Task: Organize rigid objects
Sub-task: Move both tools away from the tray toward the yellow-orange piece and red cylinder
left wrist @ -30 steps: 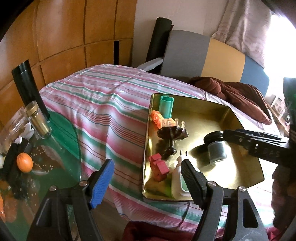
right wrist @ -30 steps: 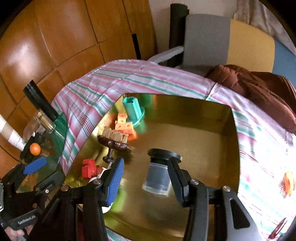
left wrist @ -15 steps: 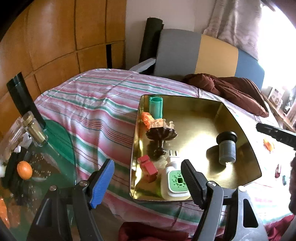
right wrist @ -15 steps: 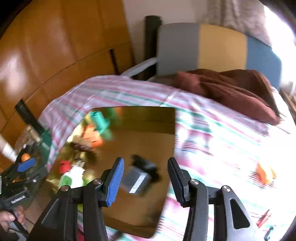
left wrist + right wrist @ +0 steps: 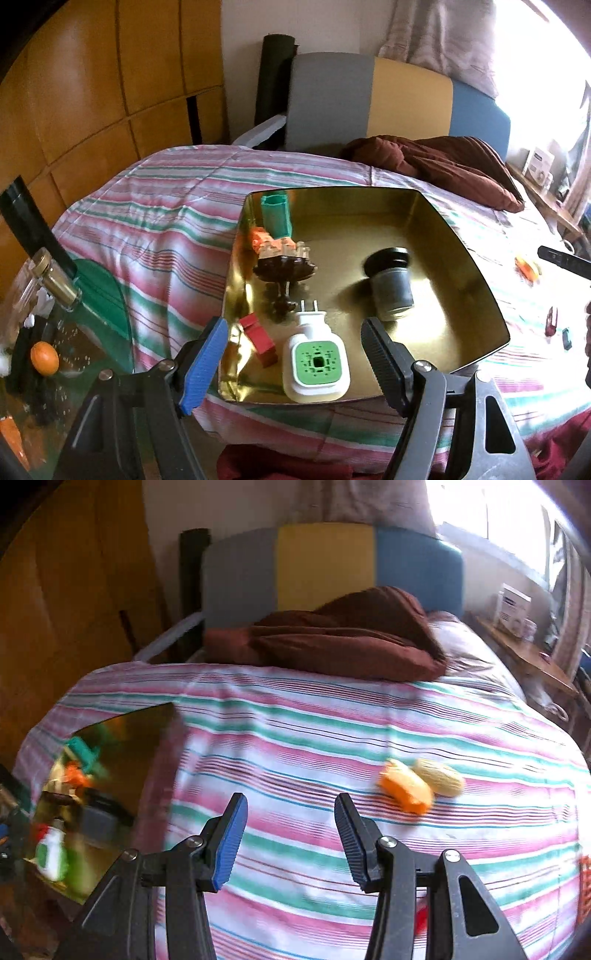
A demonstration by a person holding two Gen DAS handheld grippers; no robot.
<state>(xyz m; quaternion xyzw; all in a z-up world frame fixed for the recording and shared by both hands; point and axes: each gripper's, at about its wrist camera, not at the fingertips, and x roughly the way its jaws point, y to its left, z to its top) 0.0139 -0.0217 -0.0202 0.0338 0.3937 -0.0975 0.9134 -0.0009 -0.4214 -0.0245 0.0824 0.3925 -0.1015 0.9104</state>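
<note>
1. Your right gripper [image 5: 290,838] has let go of the grey jar [image 5: 391,284] it was straddling a second ago and swung away from the gold tray [image 5: 461,258]; it now hangs over the striped bedspread [image 5: 295,738] with its jaws spread and nothing between them.
2. Just ahead and to its right lie two small objects, side by side and touching: an orange one [image 5: 406,786] and a tan one [image 5: 439,777], both oblong.
3. Your left gripper [image 5: 291,356] has shifted slightly; its jaws are spread and empty, framing the tray's near edge.
4. Between those jaws sits a white plug-in unit [image 5: 316,360] with a green face, prongs pointing away from you.
5. Beside it is a red block [image 5: 260,339]; farther back stand a dark pedestal dish [image 5: 284,267], orange blocks [image 5: 271,242] and a teal holder [image 5: 277,216].
6. The grey jar lies tilted near the tray's middle, dark lid away from you.
</note>
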